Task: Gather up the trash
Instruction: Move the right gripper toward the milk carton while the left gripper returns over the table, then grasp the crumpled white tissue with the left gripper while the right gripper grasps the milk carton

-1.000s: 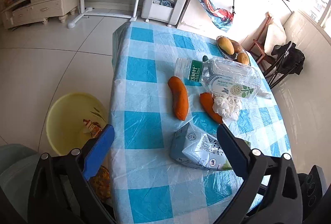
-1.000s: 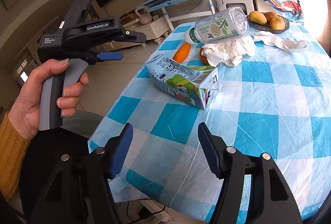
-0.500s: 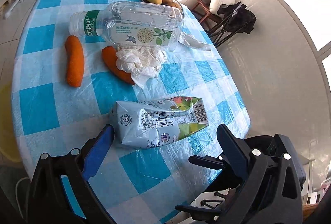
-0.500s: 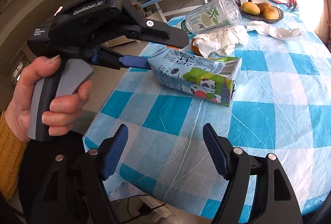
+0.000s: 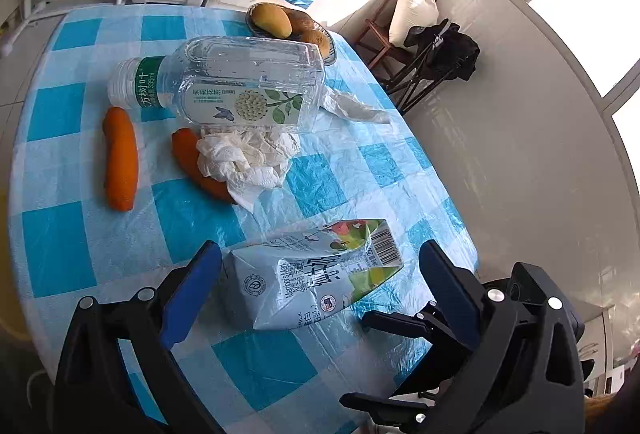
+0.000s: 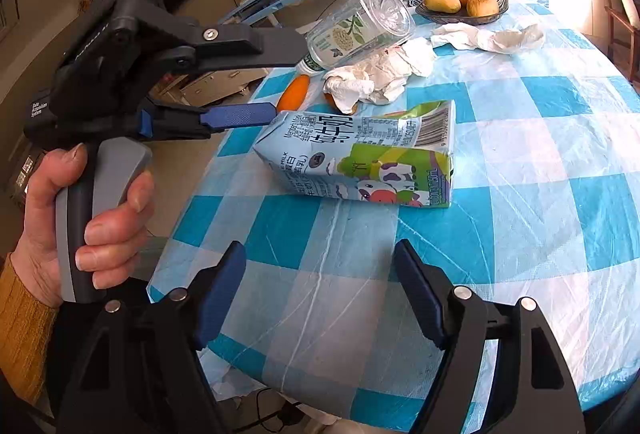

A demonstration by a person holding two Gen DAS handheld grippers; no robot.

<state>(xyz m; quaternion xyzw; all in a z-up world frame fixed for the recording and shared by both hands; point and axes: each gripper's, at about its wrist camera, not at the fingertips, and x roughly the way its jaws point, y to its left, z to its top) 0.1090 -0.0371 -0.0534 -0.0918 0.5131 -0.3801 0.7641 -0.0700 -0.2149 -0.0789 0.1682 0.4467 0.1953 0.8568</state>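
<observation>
Blue-white checked plastic tablecloth point(image 6: 552, 137); crumpled milk carton point(image 5: 316, 274) lying between wide-open left gripper point(image 5: 320, 274) fingers, unpressed. Right gripper point(image 6: 320, 290) open, empty.

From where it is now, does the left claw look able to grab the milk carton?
Probably yes. The left claw is open, its fingers straddling the milk carton, which lies flat on the table. Nothing sits between them.

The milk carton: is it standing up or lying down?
Lying down: the carton rests on its long side on the table, its gabled end pointing sideways.
</observation>
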